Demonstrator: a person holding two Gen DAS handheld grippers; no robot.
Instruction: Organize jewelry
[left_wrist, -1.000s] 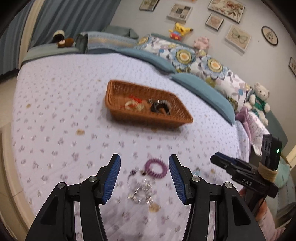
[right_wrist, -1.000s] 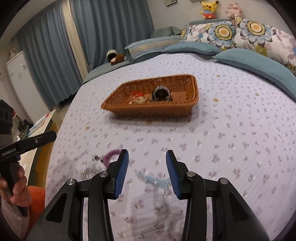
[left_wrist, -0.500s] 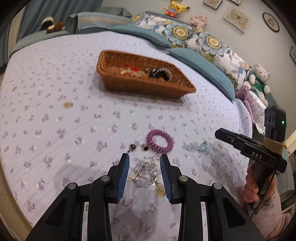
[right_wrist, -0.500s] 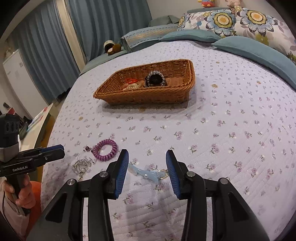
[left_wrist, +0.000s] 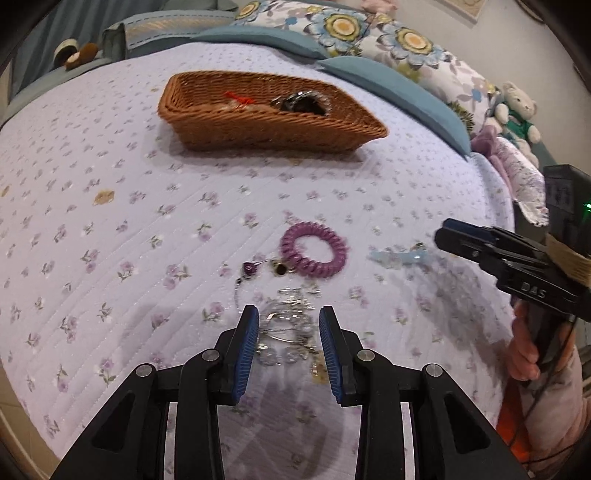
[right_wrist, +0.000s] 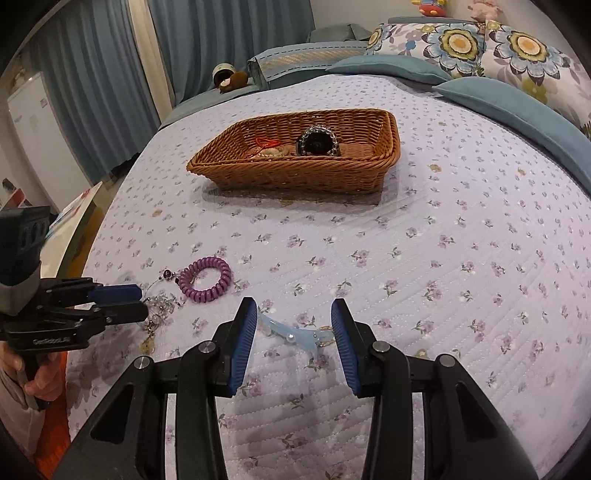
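Pickup step: left gripper (left_wrist: 288, 334), part open, straddles the silver chain tangle (left_wrist: 291, 325) on the bed without pinching it; right gripper (right_wrist: 293, 325), part open, brackets the blue clip (right_wrist: 295, 334); next, closing and carrying to the basket (right_wrist: 295, 177) ahead.

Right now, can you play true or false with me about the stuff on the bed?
1. The purple coil bracelet lies in the wicker basket. False: it lies on the bedspread, in front of the basket.
2. A silvery jewelry pile sits between the pads of the left hand-held gripper. True.
3. The basket is empty. False: a dark beaded bracelet and a red cord lie inside.
4. A light blue hair clip lies between the pads of the right hand-held gripper. True.
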